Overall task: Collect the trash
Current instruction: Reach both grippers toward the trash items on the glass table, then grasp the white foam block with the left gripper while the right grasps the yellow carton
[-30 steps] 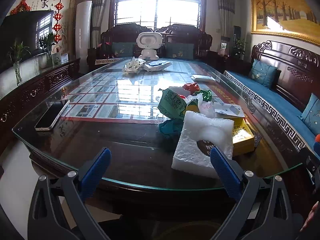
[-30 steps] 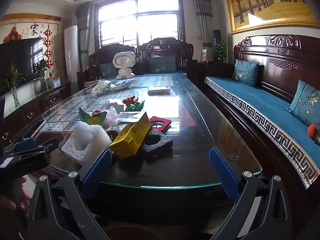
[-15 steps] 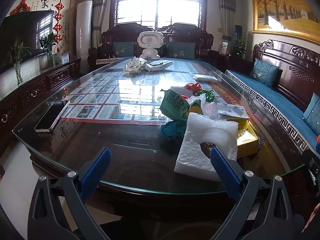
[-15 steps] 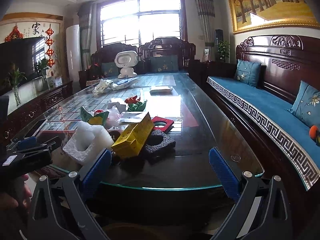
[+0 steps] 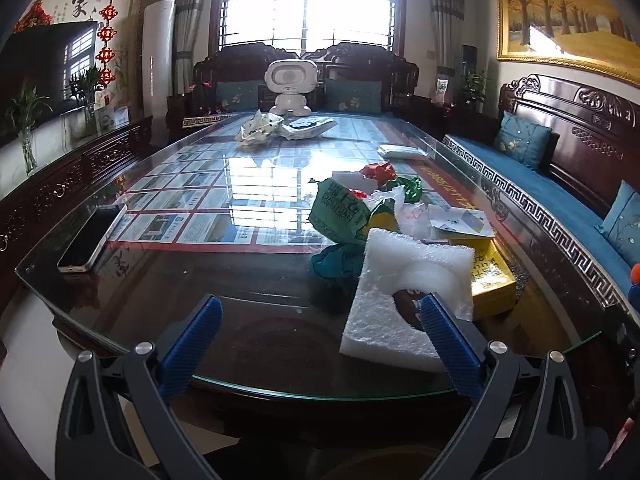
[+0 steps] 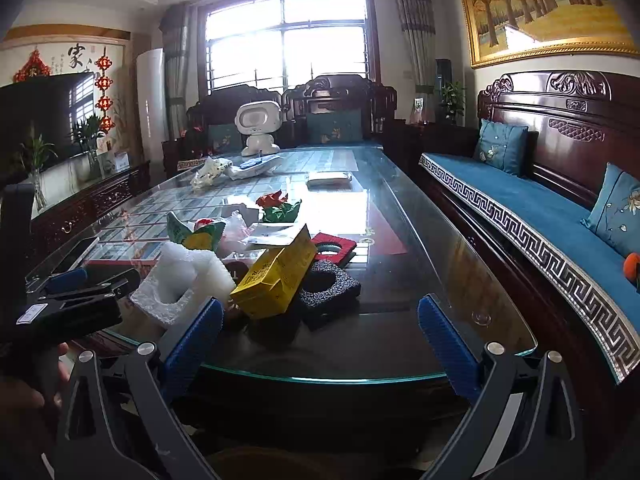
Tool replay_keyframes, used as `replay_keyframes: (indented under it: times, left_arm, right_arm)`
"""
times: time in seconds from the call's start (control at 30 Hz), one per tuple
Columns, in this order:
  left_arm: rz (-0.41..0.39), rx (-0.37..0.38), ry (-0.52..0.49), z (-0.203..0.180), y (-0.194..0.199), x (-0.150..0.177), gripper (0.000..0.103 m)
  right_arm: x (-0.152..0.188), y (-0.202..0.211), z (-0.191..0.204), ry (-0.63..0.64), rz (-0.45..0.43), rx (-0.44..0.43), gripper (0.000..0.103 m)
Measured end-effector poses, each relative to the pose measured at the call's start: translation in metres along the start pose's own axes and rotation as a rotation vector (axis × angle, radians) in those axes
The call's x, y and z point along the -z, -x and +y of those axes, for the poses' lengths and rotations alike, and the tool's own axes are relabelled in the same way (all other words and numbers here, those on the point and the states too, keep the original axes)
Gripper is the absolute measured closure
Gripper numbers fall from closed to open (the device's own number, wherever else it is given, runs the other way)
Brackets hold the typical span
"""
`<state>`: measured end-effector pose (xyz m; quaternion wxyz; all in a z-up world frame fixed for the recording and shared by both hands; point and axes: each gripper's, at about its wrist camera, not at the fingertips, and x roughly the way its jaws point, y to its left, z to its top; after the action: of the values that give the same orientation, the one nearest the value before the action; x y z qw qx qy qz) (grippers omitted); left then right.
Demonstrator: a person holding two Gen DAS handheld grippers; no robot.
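Both grippers hang just off the near edge of the glass table [image 5: 168, 264], each with its blue fingers spread wide and nothing between them: the left gripper [image 5: 320, 316] in its own view, the right gripper [image 6: 318, 314] in its own.

From the left wrist, the white foam block [image 5: 404, 280] is the nearest piece of trash, at about 1 o'clock, its near corner lying behind the right-hand finger [image 5: 444, 336]. Touching it at 2 o'clock is the yellow box [image 5: 492, 280]; beyond it, toward 12, sit the green wrapper [image 5: 340, 212], a teal scrap [image 5: 336, 262] and crumpled red, green and white papers. A second, smaller heap of crumpled paper [image 5: 256, 128] lies far up the table at 12, near a white toy robot [image 5: 290, 86]. A phone [image 5: 90, 238] rests at 10 o'clock, well apart from the pile.

From the right wrist, the yellow box [image 6: 276, 272] leans tilted at 11 o'clock over a black foam square [image 6: 326, 288], with a red foam piece [image 6: 334, 246] just behind.

No bin is visible, so where the trash should go cannot be told.

Risks, as I judge them: the foam block is light and springy, so a closing pinch on its corner could flick it off the edge. The pile is interleaved; pulling one piece may drag others across the slick glass. The tilted box could topple if the foam under it shifts. The phone is not trash and should be left alone.
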<state>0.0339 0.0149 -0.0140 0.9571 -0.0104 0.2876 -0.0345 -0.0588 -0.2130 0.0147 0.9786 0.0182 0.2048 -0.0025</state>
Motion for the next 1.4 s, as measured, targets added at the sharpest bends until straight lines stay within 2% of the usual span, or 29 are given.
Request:
replay_keyframes:
  times: [0.63,0.77,0.9,0.97,1.0,1.07,1.1,1.2,1.27,1.4]
  left_arm:
    - [0.003,0.003,-0.034,-0.006,-0.009,-0.003,0.004]
    - [0.048,0.026,-0.053,-0.008,-0.029,-0.007,0.004]
    - [0.109,0.007,-0.090,-0.012,-0.052,-0.008,0.006]
    - [0.130,0.038,-0.082,-0.011,-0.060,-0.008,0.018]
    - [0.138,0.079,-0.062,-0.009,-0.062,-0.009,0.022]
    - [0.154,0.125,-0.041,-0.008,-0.065,-0.010,0.043]
    - [0.153,0.139,-0.044,-0.009,-0.065,-0.008,0.045]
    - [0.136,0.172,-0.063,-0.012,-0.059,-0.007,0.064]
    - [0.119,0.181,-0.074,-0.015,-0.054,-0.006,0.068]
    - [0.098,0.213,-0.059,-0.008,-0.048,-0.004,0.069]
  right_arm:
    - [-0.001,-0.011,0.003,0.006,0.020,-0.013,0.008]
    - [-0.001,-0.014,0.002,-0.002,0.025,-0.017,0.008]
    - [-0.001,-0.017,0.002,0.003,0.033,-0.016,0.008]
    - [-0.001,-0.020,0.002,0.005,0.038,-0.015,0.008]
    - [-0.001,-0.021,0.002,0.006,0.041,-0.014,0.008]
    - [-0.001,-0.024,0.002,0.008,0.048,-0.018,0.008]
    - [-0.001,-0.026,0.002,0.007,0.051,-0.022,0.008]
    - [-0.002,-0.028,0.003,0.004,0.043,-0.039,0.008]
    - [-0.003,-0.029,0.003,-0.004,0.036,-0.051,0.008]
    - [-0.005,-0.035,0.006,-0.012,0.035,-0.062,0.008]
